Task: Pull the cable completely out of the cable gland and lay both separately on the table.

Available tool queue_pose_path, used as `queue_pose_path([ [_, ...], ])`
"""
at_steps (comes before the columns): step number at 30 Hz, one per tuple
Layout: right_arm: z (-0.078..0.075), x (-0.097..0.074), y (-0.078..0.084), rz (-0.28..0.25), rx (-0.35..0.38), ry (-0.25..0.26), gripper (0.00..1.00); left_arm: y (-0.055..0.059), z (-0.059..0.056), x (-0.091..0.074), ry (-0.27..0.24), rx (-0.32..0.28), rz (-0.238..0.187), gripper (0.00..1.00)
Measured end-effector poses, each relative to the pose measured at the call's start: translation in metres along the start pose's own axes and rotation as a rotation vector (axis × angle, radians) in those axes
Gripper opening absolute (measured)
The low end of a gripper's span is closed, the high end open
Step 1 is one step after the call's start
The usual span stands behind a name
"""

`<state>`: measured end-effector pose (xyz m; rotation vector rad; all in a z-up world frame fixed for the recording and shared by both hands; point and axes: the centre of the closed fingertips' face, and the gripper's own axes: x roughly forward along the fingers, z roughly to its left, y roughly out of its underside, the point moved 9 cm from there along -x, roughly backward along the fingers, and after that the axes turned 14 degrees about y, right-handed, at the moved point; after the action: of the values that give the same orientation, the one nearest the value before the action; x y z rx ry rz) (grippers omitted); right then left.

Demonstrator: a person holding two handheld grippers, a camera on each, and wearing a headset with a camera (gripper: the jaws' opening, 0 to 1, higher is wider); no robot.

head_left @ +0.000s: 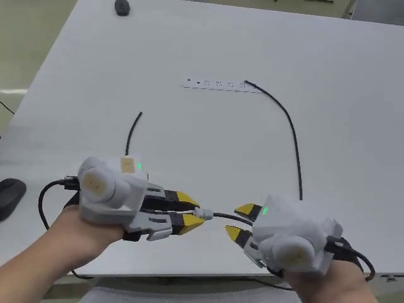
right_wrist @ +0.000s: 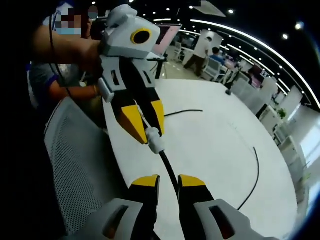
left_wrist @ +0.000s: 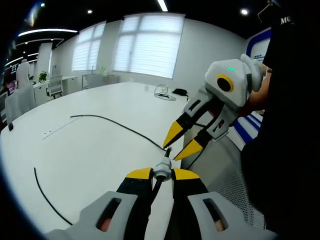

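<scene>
While the left gripper (head_left: 194, 216) pinches the white gland (left_wrist: 162, 170) tight between its yellow tips, over the near part of the table (head_left: 189, 50), the right gripper (head_left: 240, 221) stands open with the black cable (right_wrist: 167, 165) running between its jaws, not yet pinched. We judge the pull is about to start: the right jaws must close on the cable near the gland, then draw straight away. The cable trails over the white tabletop toward a power strip (head_left: 221, 84). Around us is a bright office with blinds (left_wrist: 145, 45).
</scene>
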<state>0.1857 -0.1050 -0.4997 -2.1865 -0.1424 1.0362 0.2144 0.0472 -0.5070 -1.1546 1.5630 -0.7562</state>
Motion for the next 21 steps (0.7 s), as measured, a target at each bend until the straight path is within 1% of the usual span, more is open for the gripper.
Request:
queue_pose_path([
  [3,0.0014,0.0034,-0.0050,-0.005,-0.044,0.013,0.08,0.0000,-0.0006,0.0010,0.005,0.008,0.004,0.15],
  [6,0.0026,0.0038,-0.0088,-0.016,-0.059,0.012,0.07,-0.0007,-0.0005,0.0007,0.005,0.009,-0.001,0.15],
  [10,0.0031,0.0050,-0.0099,-0.023,-0.085,0.020,0.05,-0.0006,-0.0004,0.0008,0.005,0.010,0.000,0.15],
  [13,0.0029,0.0050,-0.0112,-0.033,-0.080,0.022,0.02,-0.0002,-0.0011,0.0014,0.009,0.009,0.001,0.15],
  [17,0.0027,0.0056,-0.0092,-0.027,-0.058,0.020,0.01,0.0000,-0.0013,0.0019,0.008,0.009,0.001,0.15],
  [21,-0.0005,0.0037,-0.0078,-0.036,-0.032,0.037,0.01,-0.0025,-0.0009,0.0025,0.008,0.009,-0.016,0.15],
])
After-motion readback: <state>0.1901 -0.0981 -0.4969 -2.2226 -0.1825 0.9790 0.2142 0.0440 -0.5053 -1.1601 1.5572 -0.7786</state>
